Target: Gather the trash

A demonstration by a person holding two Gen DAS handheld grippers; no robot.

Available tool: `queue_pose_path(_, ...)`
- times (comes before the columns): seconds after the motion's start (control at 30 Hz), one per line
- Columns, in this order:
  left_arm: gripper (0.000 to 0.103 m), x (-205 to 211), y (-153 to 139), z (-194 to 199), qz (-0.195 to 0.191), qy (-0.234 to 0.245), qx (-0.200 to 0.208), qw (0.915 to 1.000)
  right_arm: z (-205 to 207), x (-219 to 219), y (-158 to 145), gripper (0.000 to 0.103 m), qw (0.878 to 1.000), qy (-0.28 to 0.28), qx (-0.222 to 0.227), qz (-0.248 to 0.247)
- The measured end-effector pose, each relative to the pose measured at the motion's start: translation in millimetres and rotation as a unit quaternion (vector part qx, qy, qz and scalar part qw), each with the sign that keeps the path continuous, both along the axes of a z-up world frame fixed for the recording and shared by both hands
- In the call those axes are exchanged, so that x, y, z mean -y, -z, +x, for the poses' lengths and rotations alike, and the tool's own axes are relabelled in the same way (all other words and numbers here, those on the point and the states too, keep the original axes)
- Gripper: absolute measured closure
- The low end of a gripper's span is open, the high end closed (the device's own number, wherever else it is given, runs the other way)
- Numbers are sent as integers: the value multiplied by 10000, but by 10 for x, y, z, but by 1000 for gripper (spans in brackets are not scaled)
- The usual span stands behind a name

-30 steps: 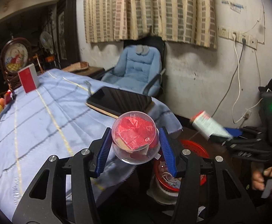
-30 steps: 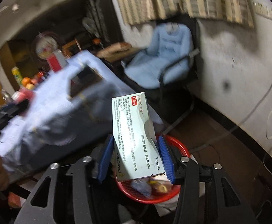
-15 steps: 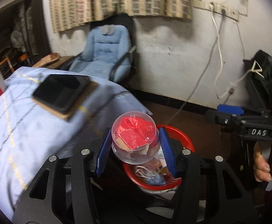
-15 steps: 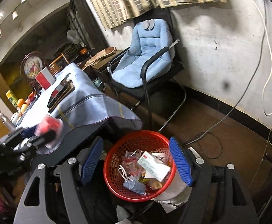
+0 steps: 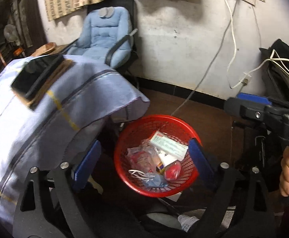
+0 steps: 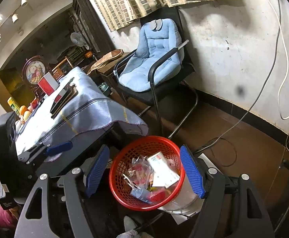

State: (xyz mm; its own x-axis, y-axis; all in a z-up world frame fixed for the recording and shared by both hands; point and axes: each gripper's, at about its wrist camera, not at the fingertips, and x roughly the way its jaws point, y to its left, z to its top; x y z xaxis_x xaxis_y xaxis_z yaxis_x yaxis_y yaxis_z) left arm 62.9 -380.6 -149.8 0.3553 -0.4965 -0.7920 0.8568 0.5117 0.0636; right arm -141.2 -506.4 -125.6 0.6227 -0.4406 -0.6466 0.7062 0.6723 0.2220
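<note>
A red mesh basket [image 5: 186, 128] stands on the floor beside the table and holds trash: a white medicine box [image 5: 168, 145], clear wrappers, and a clear cup with red paper [image 5: 172, 171]. My left gripper [image 5: 144, 164] is open and empty above the basket. In the right wrist view the basket [image 6: 122, 154] lies between the fingers of my right gripper [image 6: 144, 170], which is open and empty; the medicine box [image 6: 162, 170] lies inside. The right gripper also shows at the right edge of the left wrist view [image 5: 263, 113].
A table with a blue cloth [image 5: 35, 119] carries a dark tablet on a board [image 5: 37, 75]. A blue padded chair [image 6: 154, 59] stands by the wall. Cables [image 6: 263, 99] trail over the floor and wall. A red box [image 6: 47, 83] and fruit sit farther along the table.
My left gripper opened and dropped the cup with red paper into the basket. My right gripper let go of the medicine box earlier; it now lies in the basket.
</note>
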Motion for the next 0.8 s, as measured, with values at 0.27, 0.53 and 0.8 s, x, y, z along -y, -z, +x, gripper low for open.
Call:
queue_pose_path(0.27,8,-347,-192,-132,-94,-426,404,9982,66,-280,-136,25,9980,-269,-556,-128)
queue_pose_path(0.53,7,-614,-356,-216,-251,-665,517,9961,154,-445,-338,22,9897,-469,-1340,-176)
queue_pose_path(0.8,7,-690,-375,-257,-205,-924,579,9938,279,-548,-244,22,9769,-981,-1884,-218)
